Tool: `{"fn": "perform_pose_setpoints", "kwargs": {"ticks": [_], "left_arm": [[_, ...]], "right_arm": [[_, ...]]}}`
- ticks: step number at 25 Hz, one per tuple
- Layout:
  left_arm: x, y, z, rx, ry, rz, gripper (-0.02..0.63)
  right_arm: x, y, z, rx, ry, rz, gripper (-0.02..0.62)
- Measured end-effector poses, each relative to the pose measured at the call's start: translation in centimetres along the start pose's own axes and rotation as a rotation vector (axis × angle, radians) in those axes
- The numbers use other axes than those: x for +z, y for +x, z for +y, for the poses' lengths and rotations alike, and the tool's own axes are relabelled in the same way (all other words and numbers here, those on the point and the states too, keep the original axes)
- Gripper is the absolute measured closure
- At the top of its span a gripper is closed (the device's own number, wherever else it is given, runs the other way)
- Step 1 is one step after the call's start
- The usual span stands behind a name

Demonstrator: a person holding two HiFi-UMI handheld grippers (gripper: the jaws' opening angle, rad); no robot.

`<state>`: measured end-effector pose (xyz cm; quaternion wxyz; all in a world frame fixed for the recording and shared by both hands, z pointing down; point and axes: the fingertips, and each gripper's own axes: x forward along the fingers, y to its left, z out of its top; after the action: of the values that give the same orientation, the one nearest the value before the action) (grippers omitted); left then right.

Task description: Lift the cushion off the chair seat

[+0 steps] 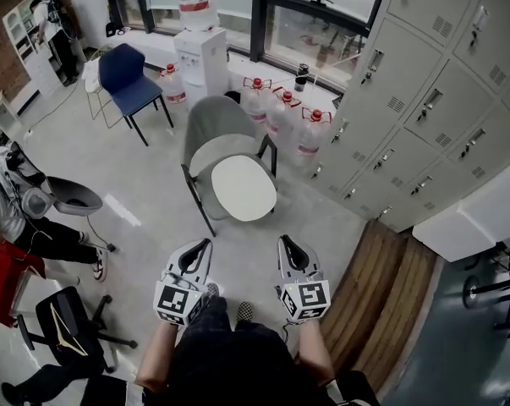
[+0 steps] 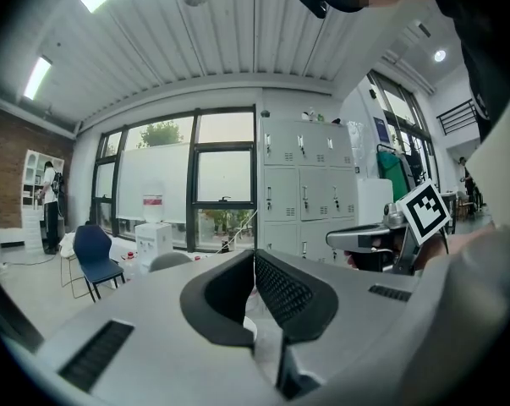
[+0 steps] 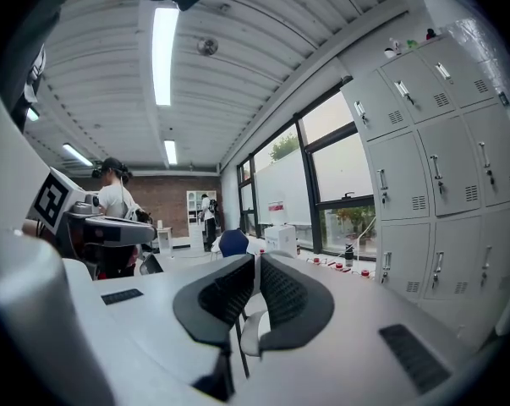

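A white oval cushion [image 1: 244, 188] lies on the seat of a grey chair [image 1: 220, 122] in the middle of the head view. Both grippers hover side by side in front of the chair, apart from it and pointing toward it. My left gripper [image 1: 202, 247] is shut, its jaws meeting at the tips with nothing between them [image 2: 255, 256]. My right gripper [image 1: 287, 244] is shut and empty too [image 3: 256, 259]. The left gripper view shows the grey chair back [image 2: 168, 260] beyond the jaws. In the right gripper view a pale seat edge [image 3: 251, 335] shows under the jaws.
Behind the chair stand a water dispenser [image 1: 200, 53], several water bottles [image 1: 280, 112] and a blue chair [image 1: 128, 74]. Grey lockers [image 1: 424, 100] line the right, with a wooden step [image 1: 390, 294] below. A seated person [image 1: 18, 218] and a black office chair [image 1: 64, 324] are at the left.
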<state>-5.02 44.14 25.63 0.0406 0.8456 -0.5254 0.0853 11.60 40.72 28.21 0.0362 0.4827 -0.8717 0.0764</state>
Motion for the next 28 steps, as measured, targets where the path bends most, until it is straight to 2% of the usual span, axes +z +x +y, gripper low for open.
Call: {"fn": "perform_pose_setpoints", "kwargs": {"ticks": [9, 19, 28], "left_arm": [[-0.7, 5.3, 2.7, -0.023, -0.005, 0.013, 0.586], [0.2, 13.9, 10.0, -0.068, -0.018, 0.017, 0.586], [-1.2, 21.3, 16.2, -0.119, -0.051, 0.069, 0.586]], "right_arm": [[-0.8, 5.0, -2.9, -0.014, 0.017, 0.016, 0.552], [0.1, 14.5, -5.5, -0.045, 0.025, 0.035, 0.553], [-0.6, 22.4, -8.5, -0.109, 0.049, 0.090, 0.554]]}}
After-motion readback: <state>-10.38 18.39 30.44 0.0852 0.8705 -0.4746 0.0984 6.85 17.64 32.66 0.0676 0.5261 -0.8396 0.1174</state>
